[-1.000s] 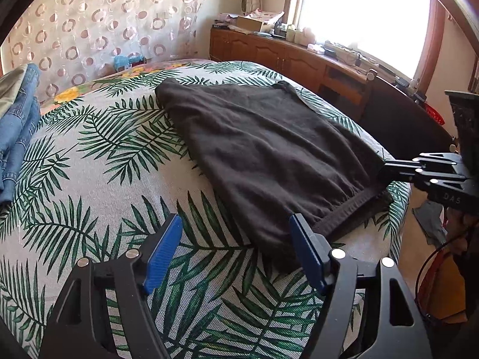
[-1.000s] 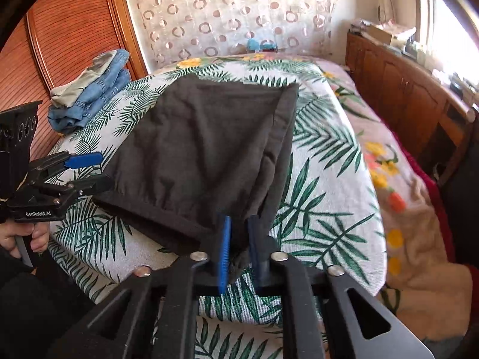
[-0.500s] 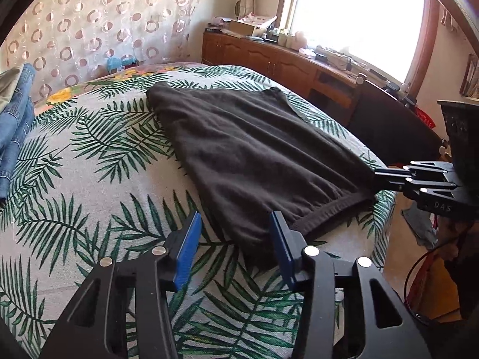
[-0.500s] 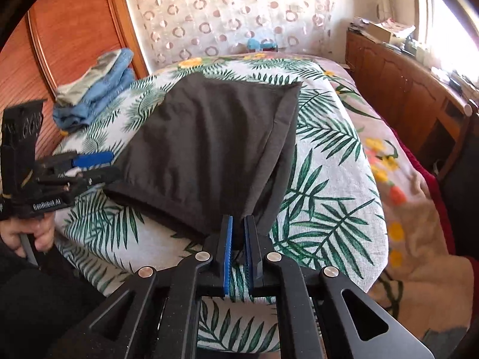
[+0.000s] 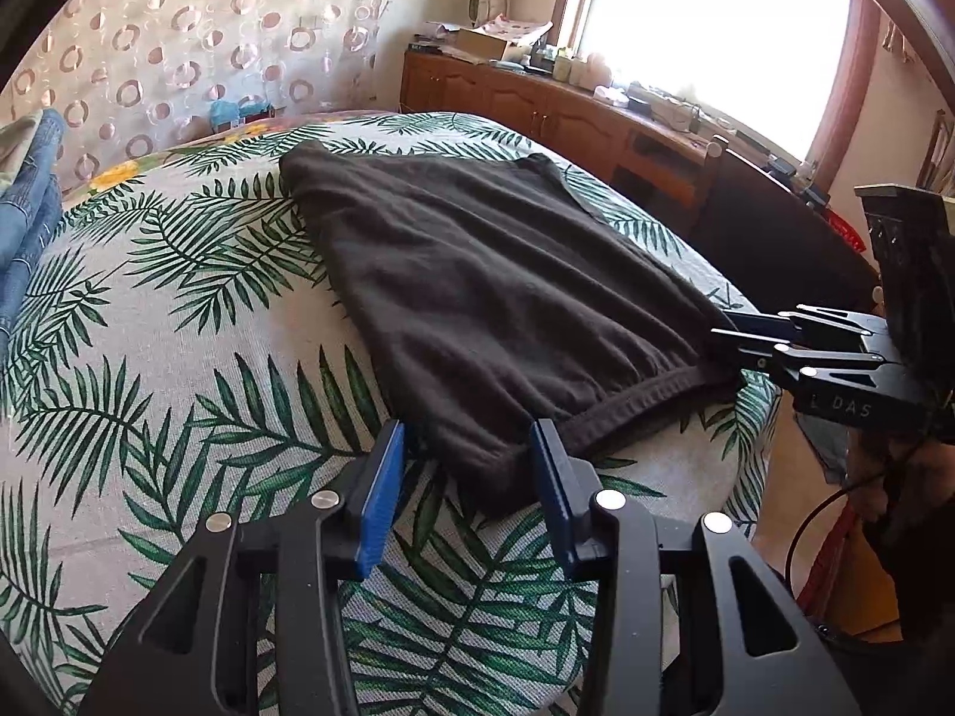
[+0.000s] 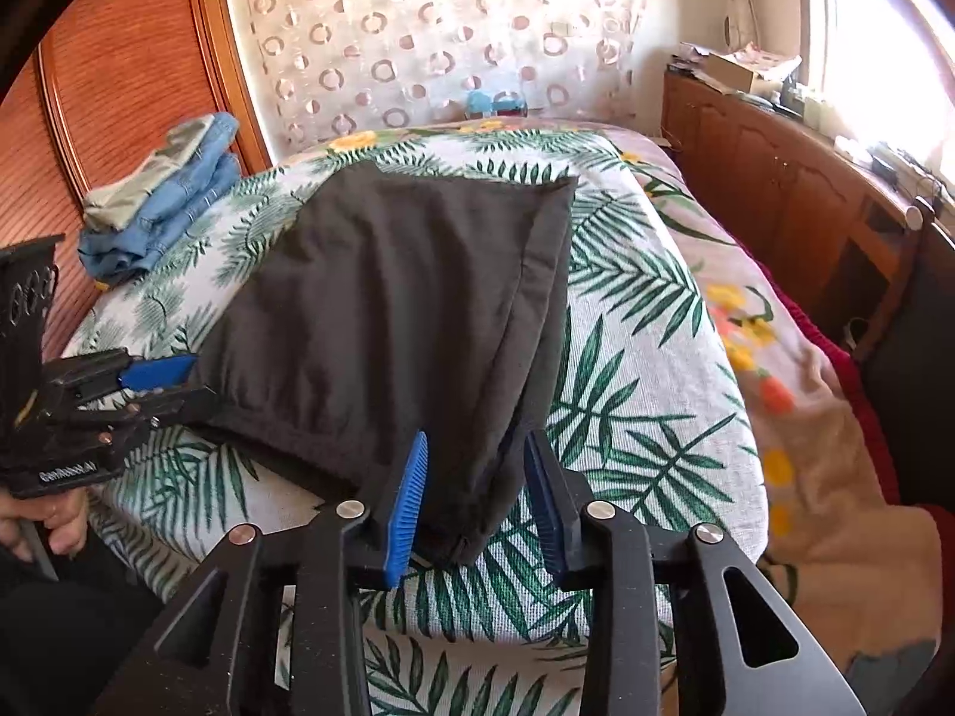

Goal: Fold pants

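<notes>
Dark pants [image 5: 495,298], folded flat, waistband end at the near edge of the bed [image 5: 149,370], far end toward the bed's middle. Left gripper [image 5: 465,477]: fingers [image 5: 379,495] apart, recently closing, near left corner of the waistband lying between them, pads not seen pressing on the cloth. Right gripper [image 6: 474,495]: fingers [image 6: 409,495] just parted, near right corner of the pants slack between them, no pad pressing on it. Left wrist view only: bright window [image 5: 710,18] and a wooden sideboard [image 5: 537,101] along the bed's right side, right gripper [image 5: 734,343] seen side-on at the waistband's right corner, cable [image 5: 818,513] beneath it. Right wrist view only: wooden headboard panel [image 6: 119,77] at left, whole stack of folded jeans [image 6: 161,203] on the bed's far left corner, floral blanket [image 6: 794,394] hanging off the right edge, person's hand [image 6: 45,522] on the left gripper's [image 6: 173,382] handle. Both views: circle-patterned curtain [image 6: 430,42] behind the bed's far edge; palm-leaf bedcover.
</notes>
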### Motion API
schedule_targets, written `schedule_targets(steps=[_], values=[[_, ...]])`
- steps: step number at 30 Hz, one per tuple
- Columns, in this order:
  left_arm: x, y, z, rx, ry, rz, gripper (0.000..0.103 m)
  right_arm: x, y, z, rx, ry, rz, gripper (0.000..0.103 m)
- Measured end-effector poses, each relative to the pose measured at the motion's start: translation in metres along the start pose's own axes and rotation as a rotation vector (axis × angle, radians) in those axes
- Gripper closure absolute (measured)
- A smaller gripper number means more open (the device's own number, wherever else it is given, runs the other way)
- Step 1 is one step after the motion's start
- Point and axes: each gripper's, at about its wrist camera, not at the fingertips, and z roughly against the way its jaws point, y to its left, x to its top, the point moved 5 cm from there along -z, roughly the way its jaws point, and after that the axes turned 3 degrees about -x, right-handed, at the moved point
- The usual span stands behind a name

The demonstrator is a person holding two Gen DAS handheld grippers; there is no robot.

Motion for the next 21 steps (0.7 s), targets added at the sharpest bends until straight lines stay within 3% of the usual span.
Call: schedule_targets(steps=[9, 12, 15, 21], values=[[-0.003, -0.0006, 0.0008, -0.002, -0.007, 0.002, 0.061, -0.0029, 0.002, -0.0085, -0.02, 0.005, -0.018, 0.065], [-0.0037, -0.0064, 0.0014, -0.045, -0.013, -0.008, 0.081, -0.0021, 0.0031, -0.0092, -0.034, 0.007, -0.015, 0.065], [-0.0028, -0.0099, 0.0036, -0.025, -0.022, -0.035, 0.088, -0.0026, 0.006, -0.0101, -0.031, 0.003, -0.004, 0.066], [-0.0001, -0.0093, 0.0091, -0.035, -0.034, -0.032, 0.089, -0.004, 0.0018, -0.0089, -0.013, -0.002, 0.001, 0.065]])
